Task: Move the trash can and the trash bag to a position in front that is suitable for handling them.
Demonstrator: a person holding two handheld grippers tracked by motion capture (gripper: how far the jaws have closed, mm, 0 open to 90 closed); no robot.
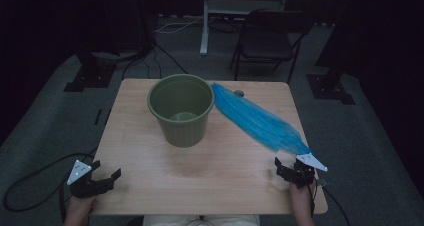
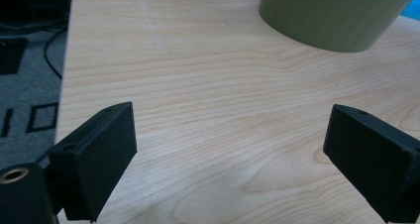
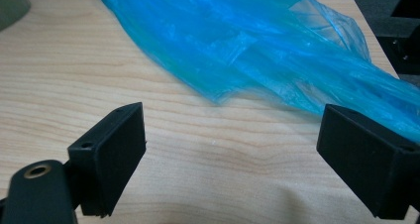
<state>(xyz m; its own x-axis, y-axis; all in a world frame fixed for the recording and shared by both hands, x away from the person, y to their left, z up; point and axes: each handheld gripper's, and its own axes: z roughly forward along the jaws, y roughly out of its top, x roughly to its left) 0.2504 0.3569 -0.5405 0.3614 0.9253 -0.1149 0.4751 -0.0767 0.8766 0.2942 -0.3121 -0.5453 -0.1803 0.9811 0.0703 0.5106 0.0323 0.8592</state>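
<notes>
A wooden table (image 1: 150, 161) seen from above, with a green bucket (image 1: 181, 108) standing upright near its far middle and a blue plastic bag (image 1: 260, 121) lying flat beside it. The bag stretches in a long diagonal band from just right of the bucket's rim towards the near right corner of the table; its far end lies close to the bucket, though whether the two touch cannot be told. The left gripper (image 1: 102, 178) rests at the near left edge of the table, held by a hand (image 1: 79, 208) entering from below; its jaws stand wide apart with nothing between them. In the left gripper view the same gripper (image 2: 230, 154) faces bare wood, with the lower wall of the bucket (image 2: 332, 16) well ahead and to the right. The right gripper (image 1: 292, 168) sits at the near right corner, just beside the near end of the bag — its jaws likewise spread wide and empty. In the right gripper view this gripper (image 3: 230, 154) looks along the table at the bag (image 3: 247, 40), whose crumpled, translucent folds lie just ahead of the jaws; the right-hand jaw overlaps the bag's edge in the picture, but contact cannot be told. A folding chair (image 1: 267, 41) stands on the dark floor beyond the table.
</notes>
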